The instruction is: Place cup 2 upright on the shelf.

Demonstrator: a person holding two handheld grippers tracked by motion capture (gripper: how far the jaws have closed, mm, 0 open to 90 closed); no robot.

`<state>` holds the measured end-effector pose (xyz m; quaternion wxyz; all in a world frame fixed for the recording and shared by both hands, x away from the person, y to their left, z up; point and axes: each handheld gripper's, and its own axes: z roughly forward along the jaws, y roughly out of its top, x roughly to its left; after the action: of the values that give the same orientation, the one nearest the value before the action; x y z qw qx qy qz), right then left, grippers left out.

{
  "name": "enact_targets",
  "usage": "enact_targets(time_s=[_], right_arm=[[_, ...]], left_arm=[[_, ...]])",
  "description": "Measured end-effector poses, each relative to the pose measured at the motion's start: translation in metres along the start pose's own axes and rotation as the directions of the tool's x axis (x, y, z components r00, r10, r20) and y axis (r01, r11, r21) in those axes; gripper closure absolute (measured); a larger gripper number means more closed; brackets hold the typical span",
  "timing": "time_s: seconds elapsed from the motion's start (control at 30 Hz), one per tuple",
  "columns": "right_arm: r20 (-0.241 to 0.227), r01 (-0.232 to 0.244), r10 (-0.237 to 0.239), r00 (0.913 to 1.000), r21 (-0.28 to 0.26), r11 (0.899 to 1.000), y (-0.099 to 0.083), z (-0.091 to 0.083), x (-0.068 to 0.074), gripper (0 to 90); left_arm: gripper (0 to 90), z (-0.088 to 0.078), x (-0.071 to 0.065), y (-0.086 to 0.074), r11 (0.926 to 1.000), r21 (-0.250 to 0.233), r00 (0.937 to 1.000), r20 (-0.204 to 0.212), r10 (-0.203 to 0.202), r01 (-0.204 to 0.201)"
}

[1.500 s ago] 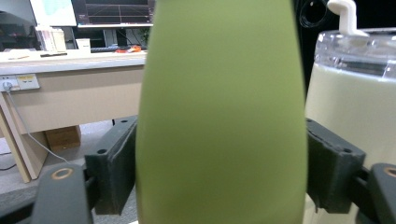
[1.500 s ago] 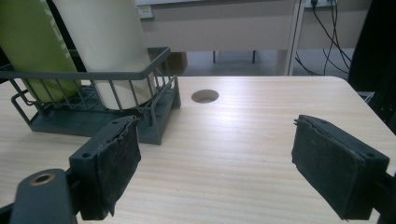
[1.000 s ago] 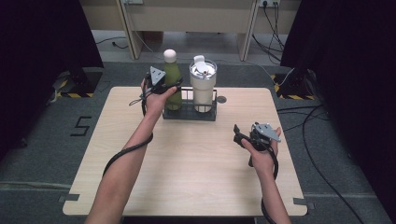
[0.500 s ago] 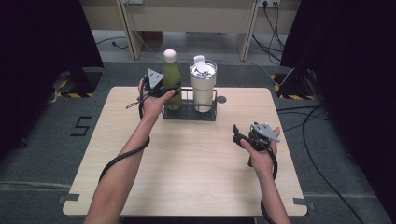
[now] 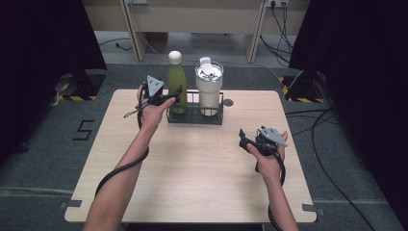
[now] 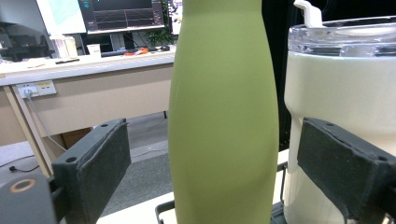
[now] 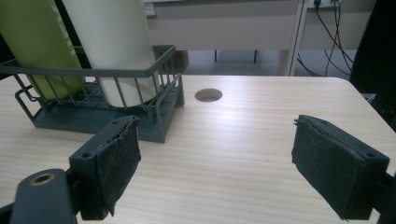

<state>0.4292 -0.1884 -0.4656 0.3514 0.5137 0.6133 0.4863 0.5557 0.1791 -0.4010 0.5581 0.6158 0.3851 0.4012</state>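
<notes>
A green bottle [image 5: 176, 86] [image 6: 224, 116] with a white cap and a white lidded tumbler [image 5: 209, 91] [image 6: 336, 93] stand upright in a dark wire rack [image 5: 195, 118] [image 7: 93, 72] at the table's far middle. My left gripper [image 5: 173, 96] [image 6: 215, 140] is at the bottle's left side. Its jaws have just been opening, and they stand either side of the bottle with gaps, so the pads [image 6: 98, 163] do not press on it. My right gripper [image 5: 243, 140] [image 7: 215, 154] hovers low over the table's right part, open with nothing between its pads [image 7: 116, 158].
The wooden table [image 5: 192, 173] has a round hole [image 5: 228, 102] [image 7: 208, 95] just right of the rack. Black cables trail from both grippers along the forearms. Dark curtains and floor cables flank the table; desks stand beyond its far edge.
The left gripper's jaws have spread off the green bottle, and that hand has drawn a little to the left and nearer the person. The right hand has kept still.
</notes>
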Motion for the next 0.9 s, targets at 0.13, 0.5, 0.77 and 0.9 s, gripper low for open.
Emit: enact_targets(time_s=[0.13, 0.5, 0.77, 0.9], right_arm=[[-0.002, 0.000, 0.000, 1.0000, -0.002, 1.000, 0.001, -0.001, 0.001, 15.2], [-0.002, -0.006, 0.006, 1.0000, 0.004, 1.000, 0.000, 0.000, 0.003, 15.3], [-0.001, 0.006, -0.006, 1.0000, 0.000, 1.000, 0.000, -0.001, 0.002, 15.3], [-0.003, 0.005, -0.005, 1.0000, 0.000, 1.000, 0.000, -0.001, 0.003, 15.3]], left_arm=[[8.9, -0.008, 0.001, -0.002, 0.9999, 0.008, 0.9999, 0.002, 0.014, -0.014], [9.8, -0.034, 0.008, -0.006, 0.9994, 0.012, 0.9994, 0.008, 0.033, -0.033], [10.0, -0.053, 0.015, -0.013, 0.9995, 0.020, 0.9997, 0.007, 0.025, -0.025], [10.0, -0.062, 0.017, -0.015, 0.9995, 0.018, 0.9997, 0.009, 0.024, -0.024]])
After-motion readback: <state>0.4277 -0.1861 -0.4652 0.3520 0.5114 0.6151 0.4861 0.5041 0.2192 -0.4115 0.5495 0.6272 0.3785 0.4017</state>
